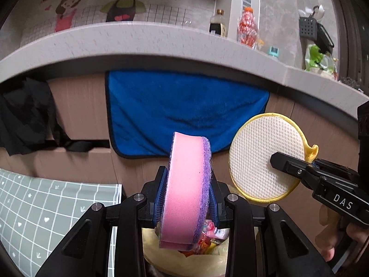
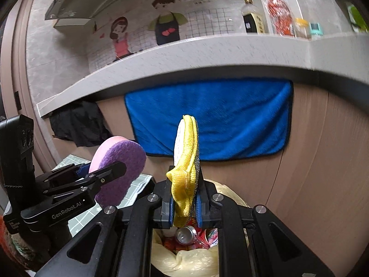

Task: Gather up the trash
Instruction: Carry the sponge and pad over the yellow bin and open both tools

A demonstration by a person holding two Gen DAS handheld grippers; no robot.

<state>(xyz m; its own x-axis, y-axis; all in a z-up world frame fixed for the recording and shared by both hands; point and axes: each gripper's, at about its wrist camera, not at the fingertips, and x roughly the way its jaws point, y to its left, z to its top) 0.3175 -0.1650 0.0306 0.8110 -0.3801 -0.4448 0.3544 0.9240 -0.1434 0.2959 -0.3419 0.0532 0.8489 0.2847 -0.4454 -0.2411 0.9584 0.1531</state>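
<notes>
My left gripper [image 1: 188, 184] is shut on a pink sponge with a purple scouring side [image 1: 184, 191], held upright above a trash bin lined with a pale yellow bag [image 1: 184, 260]. It also shows in the right wrist view [image 2: 120, 168]. My right gripper [image 2: 184, 194] is shut on a round yellow-rimmed scrub pad [image 2: 185, 161], also above the bin [image 2: 184, 258]. In the left wrist view the pad [image 1: 265, 154] shows its white honeycomb face to the right of the sponge. Inside the bag lie a can [image 2: 185, 234] and colourful wrappers.
A blue towel [image 1: 184, 113] hangs on the cabinet front under a grey countertop [image 1: 138, 39]. Black cloth [image 1: 25, 120] hangs at the left. A green grid mat [image 1: 46, 212] lies lower left. Bottles [image 1: 248, 27] stand on the counter.
</notes>
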